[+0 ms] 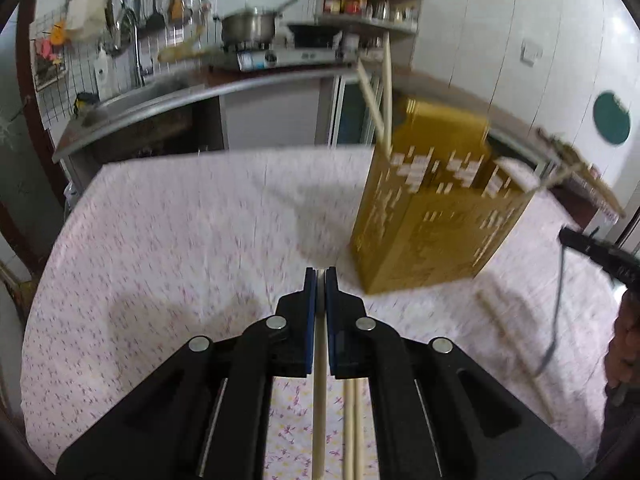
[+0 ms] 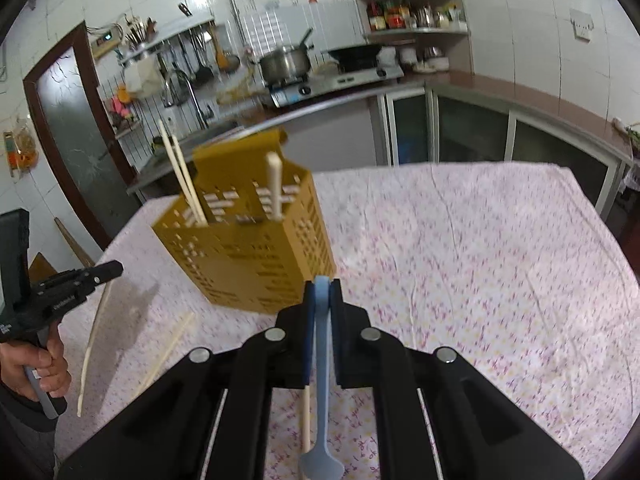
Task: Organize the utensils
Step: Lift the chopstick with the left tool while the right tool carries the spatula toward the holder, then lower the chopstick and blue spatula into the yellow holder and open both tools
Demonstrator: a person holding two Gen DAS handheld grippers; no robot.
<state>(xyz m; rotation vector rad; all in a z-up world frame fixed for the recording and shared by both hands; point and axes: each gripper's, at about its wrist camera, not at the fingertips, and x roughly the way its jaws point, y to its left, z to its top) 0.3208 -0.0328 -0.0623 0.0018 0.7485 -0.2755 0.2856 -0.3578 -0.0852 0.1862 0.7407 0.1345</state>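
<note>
A gold slotted utensil holder (image 1: 432, 204) stands on the flowered tablecloth (image 1: 180, 240); it also shows in the right wrist view (image 2: 256, 248). Two chopsticks (image 2: 182, 178) and a pale handle (image 2: 275, 184) stand in it. My left gripper (image 1: 320, 276) is shut on a wooden chopstick (image 1: 319, 408), left of the holder. My right gripper (image 2: 322, 286) is shut on a blue spoon (image 2: 321, 400), whose bowl hangs toward me. Loose chopsticks (image 2: 168, 350) lie on the cloth in front of the holder. The left gripper also shows in the right wrist view (image 2: 108, 271).
Two more chopsticks (image 1: 354, 428) lie under my left gripper. A kitchen counter with sink (image 1: 132, 100), stove and pot (image 1: 248, 28) runs behind the table. A door (image 2: 72, 136) stands at the left. The right gripper (image 1: 576, 242) shows at the right edge of the left wrist view.
</note>
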